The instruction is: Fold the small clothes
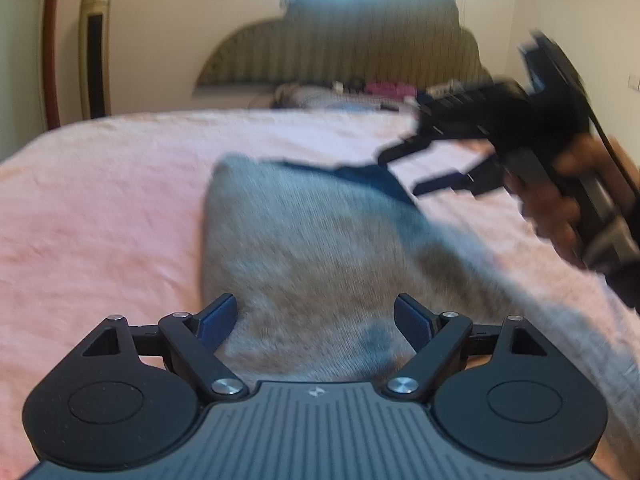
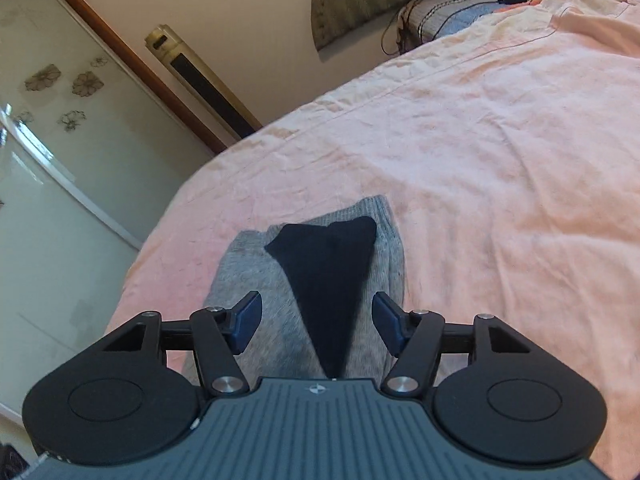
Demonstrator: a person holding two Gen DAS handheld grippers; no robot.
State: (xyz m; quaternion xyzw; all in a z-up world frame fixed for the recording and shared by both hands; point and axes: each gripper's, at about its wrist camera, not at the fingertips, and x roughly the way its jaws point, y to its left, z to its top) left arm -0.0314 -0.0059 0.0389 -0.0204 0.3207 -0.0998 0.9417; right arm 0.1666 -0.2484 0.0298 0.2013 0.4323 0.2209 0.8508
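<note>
Your left gripper (image 1: 316, 320) fills the bottom of the left wrist view, its blue-padded fingers spread wide and holding nothing. Between them, a grey knitted garment (image 1: 304, 248) lies flat on the pink bedspread (image 1: 100, 208), stretching away from you, with a dark navy patch (image 1: 372, 178) at its far edge. To the right, blurred by motion, your right gripper (image 1: 404, 174) hovers just above that far edge, fingers apart, gripped by your right hand (image 1: 552, 208).

In the right wrist view, the right gripper (image 2: 316, 322) is also wide and empty. The garment (image 2: 248, 320) sits near the bed's edge, soft and fuzzy, with the navy piece (image 2: 328, 276) lying on top as a long triangle, its broad end far from you and its point running toward the camera.

To fold well, you likely want to pinch the grey edge only, one corner per gripper, and lift both evenly so the limp knit does not bunch or drag the navy piece askew.
</note>
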